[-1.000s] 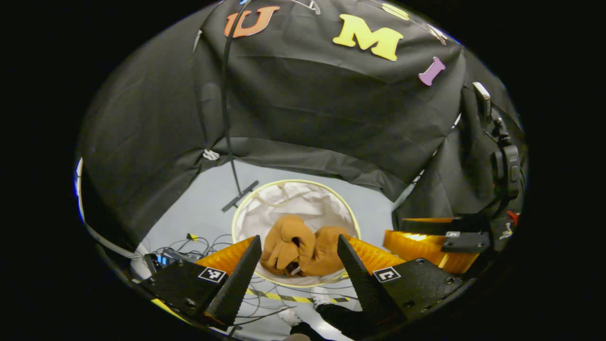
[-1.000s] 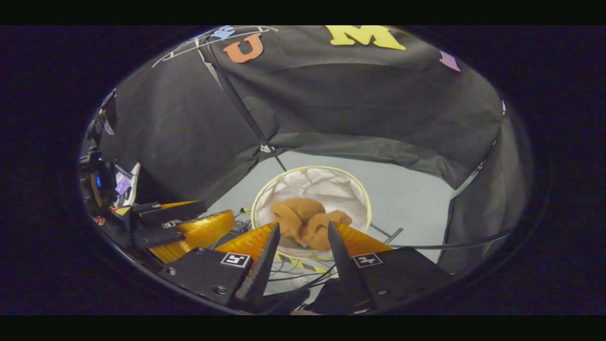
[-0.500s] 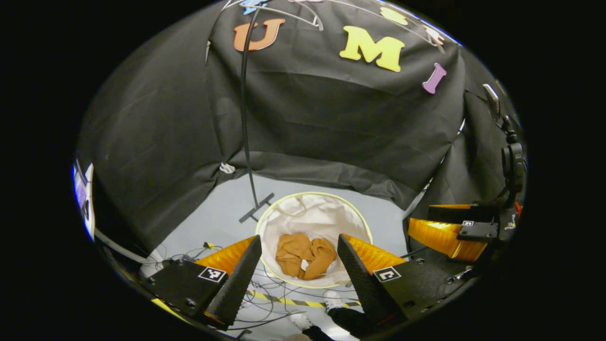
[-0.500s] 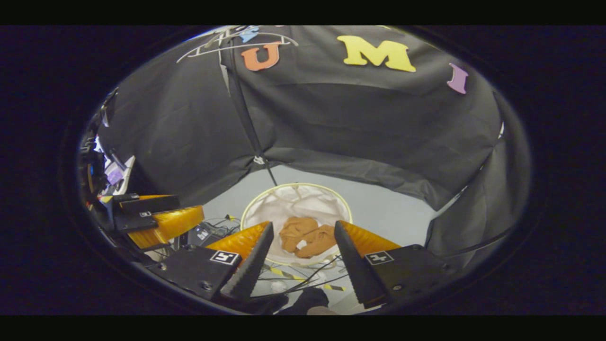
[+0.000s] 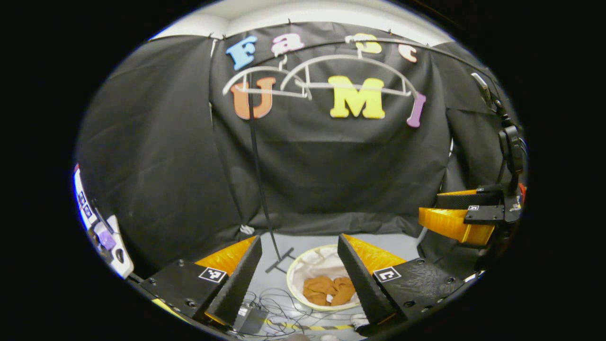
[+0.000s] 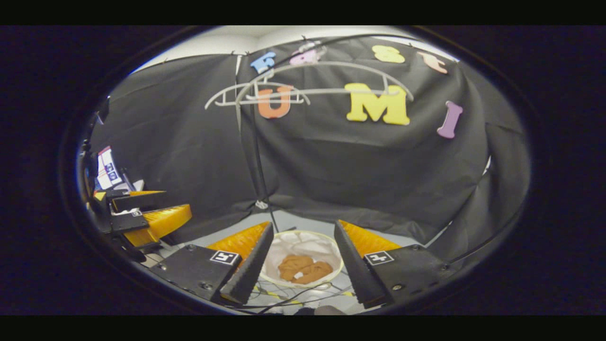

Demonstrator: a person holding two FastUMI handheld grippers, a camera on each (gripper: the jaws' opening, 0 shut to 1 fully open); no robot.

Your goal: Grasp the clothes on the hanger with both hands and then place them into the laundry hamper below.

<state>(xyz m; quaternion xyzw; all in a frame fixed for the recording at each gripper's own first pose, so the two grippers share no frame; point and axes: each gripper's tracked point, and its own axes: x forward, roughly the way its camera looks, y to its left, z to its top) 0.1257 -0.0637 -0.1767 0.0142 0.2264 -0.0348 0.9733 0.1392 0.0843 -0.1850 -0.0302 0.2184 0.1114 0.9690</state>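
A crumpled brown garment (image 5: 330, 290) (image 6: 303, 268) lies inside the round white laundry hamper (image 5: 297, 273) (image 6: 307, 242) on the floor. Two bare white hangers (image 5: 331, 71) (image 6: 303, 80) hang high on a rail in front of the cloth wall. My left gripper (image 5: 298, 265) is open and empty, well above the hamper. Open too, with nothing between its fingers, my right gripper (image 6: 302, 253) frames the hamper from above. The right gripper (image 5: 457, 218) appears at the right edge of the left gripper view. The left gripper (image 6: 142, 215) appears at the left edge of the right gripper view.
A thin black stand pole (image 5: 258, 170) (image 6: 258, 166) rises from a foot beside the hamper up to the hangers. Loose cables (image 5: 274, 305) and yellow-black floor tape lie in front of the hamper. A device with purple parts (image 5: 102, 234) stands at the far left.
Both grippers have risen and tilted up away from the hamper, which now looks smaller and lower. The hangers have come into view. The garment stays in the hamper.
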